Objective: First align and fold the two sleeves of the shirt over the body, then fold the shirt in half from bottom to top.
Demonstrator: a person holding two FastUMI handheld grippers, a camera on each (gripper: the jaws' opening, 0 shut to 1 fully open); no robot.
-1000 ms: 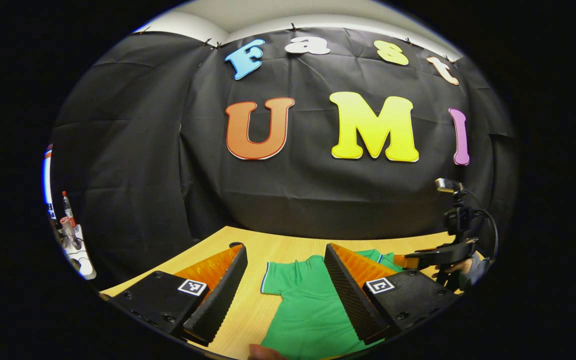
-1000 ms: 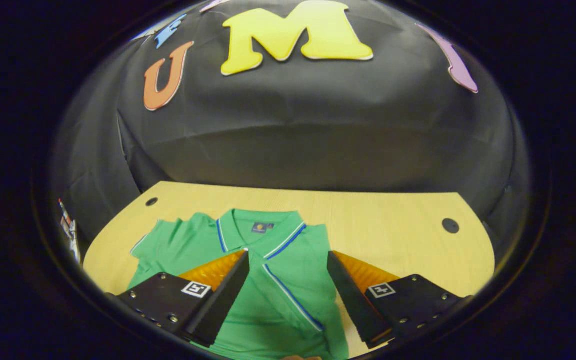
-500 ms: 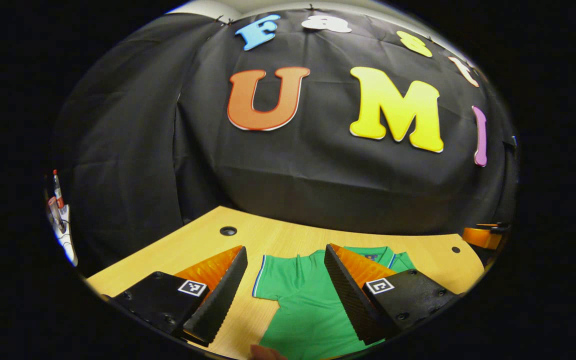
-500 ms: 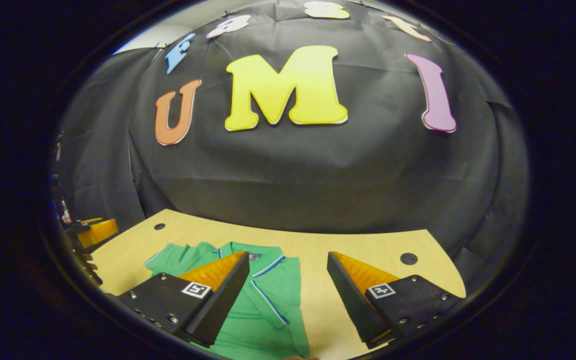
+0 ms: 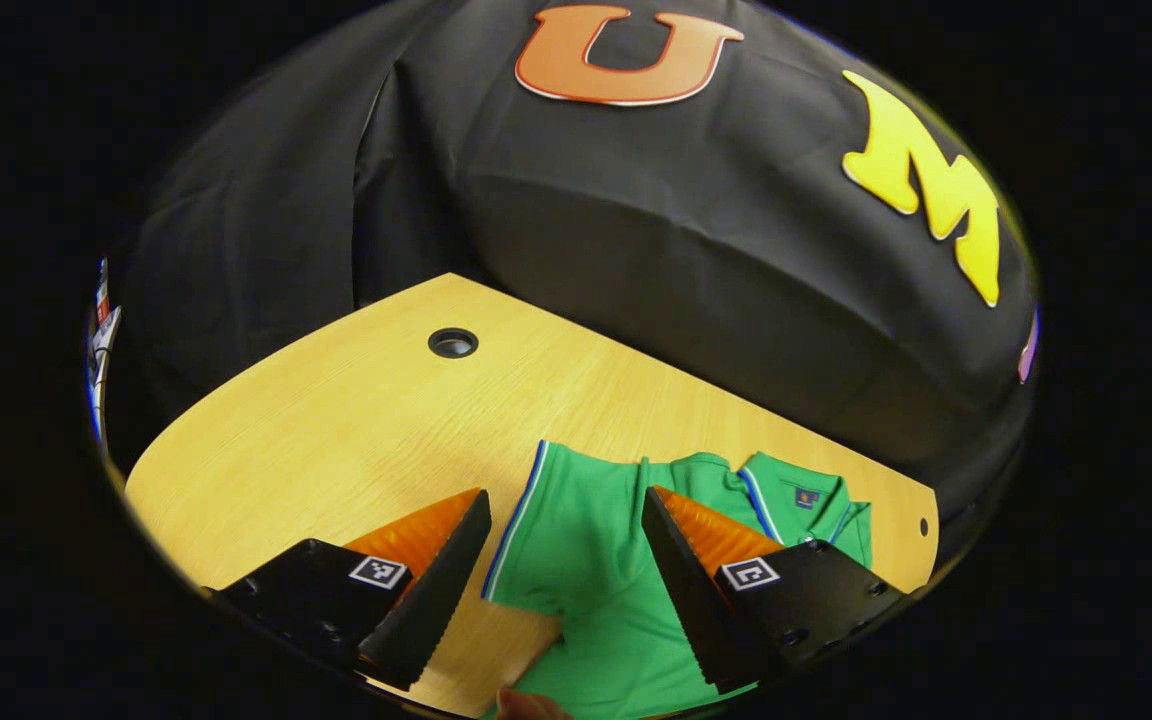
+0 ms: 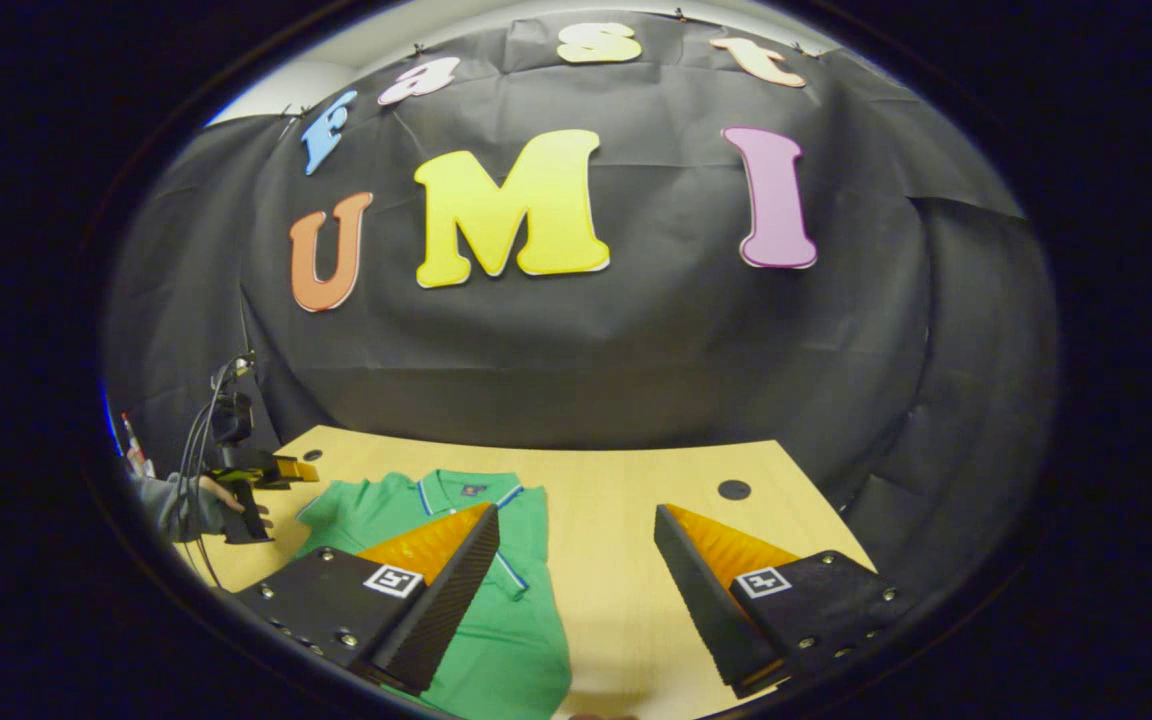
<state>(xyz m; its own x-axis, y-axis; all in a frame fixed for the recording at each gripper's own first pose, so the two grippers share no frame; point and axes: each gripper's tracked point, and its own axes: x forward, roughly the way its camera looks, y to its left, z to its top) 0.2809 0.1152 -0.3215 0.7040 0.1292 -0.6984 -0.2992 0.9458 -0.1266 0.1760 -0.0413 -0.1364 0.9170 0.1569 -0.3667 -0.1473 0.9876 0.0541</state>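
Green knit polo shirt (image 5: 586,560) with blue-white trim flat on wooden surface (image 5: 336,440); soft, light, limp; pinch left sleeve cuff edge (image 5: 511,525); left hand-held gripper (image 5: 561,575) released, straddling sleeve; right hand-held gripper (image 6: 576,595) released, holding nothing.

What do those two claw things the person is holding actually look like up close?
Each gripper, the left gripper and the right gripper, has two wedge-shaped jaws with ridged, saw-like inner faces, mounted on black blocks with screws. Each block carries a small square black-and-white marker. In the right gripper view, the left gripper appears farther off with a camera and cables on top, held by a hand in a grey sleeve.
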